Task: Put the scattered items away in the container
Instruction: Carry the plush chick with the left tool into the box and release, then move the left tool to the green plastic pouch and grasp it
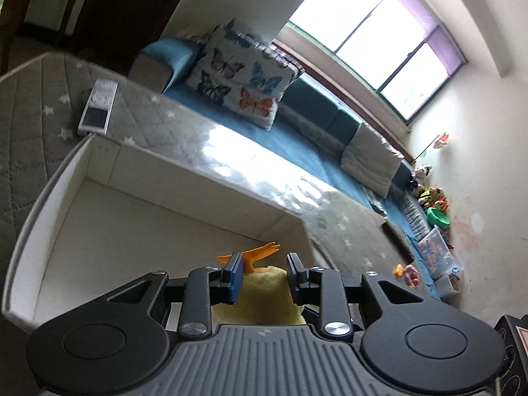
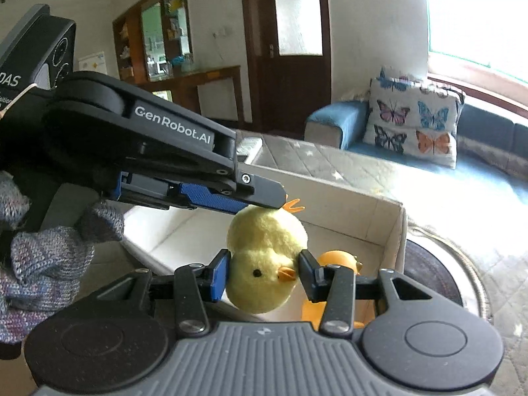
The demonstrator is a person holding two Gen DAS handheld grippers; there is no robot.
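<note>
Two claws meet on one soft yellow plush chick (image 2: 264, 257), which hangs above the open white cardboard box (image 2: 389, 227). The right claw (image 2: 264, 275) has its pads pressed into the chick's head from both sides, drawn in tight on the plush, eye and orange beak showing between them. The left claw (image 2: 264, 203) comes in from above at the chick's foot end; in the left wrist view its jaws (image 1: 264, 274) stand partly apart around the orange feet (image 1: 260, 252) and yellow body, but I cannot tell whether its pads bear on anything.

Orientation: the chick's long axis runs roughly upright in the right wrist view, head low and toward the camera, feet high and away. The beak points right and slightly down.

The box stands on a grey quilted mat with white stars (image 1: 33, 125). A second orange-and-yellow item (image 2: 336, 260) shows just behind the right claw's finger, low in the box; what it is I cannot tell.

Risks, as judgement:
- Both claws pulling in different directions could stretch or twist the plush.
- If the right claw lets go while the left has only the thin feet, the chick may swing or slip.
- The chick hangs near the box's close wall; released here, it could catch the rim and tumble out.
- The left claw's finger sits close over the right claw; a clash is possible.
</note>
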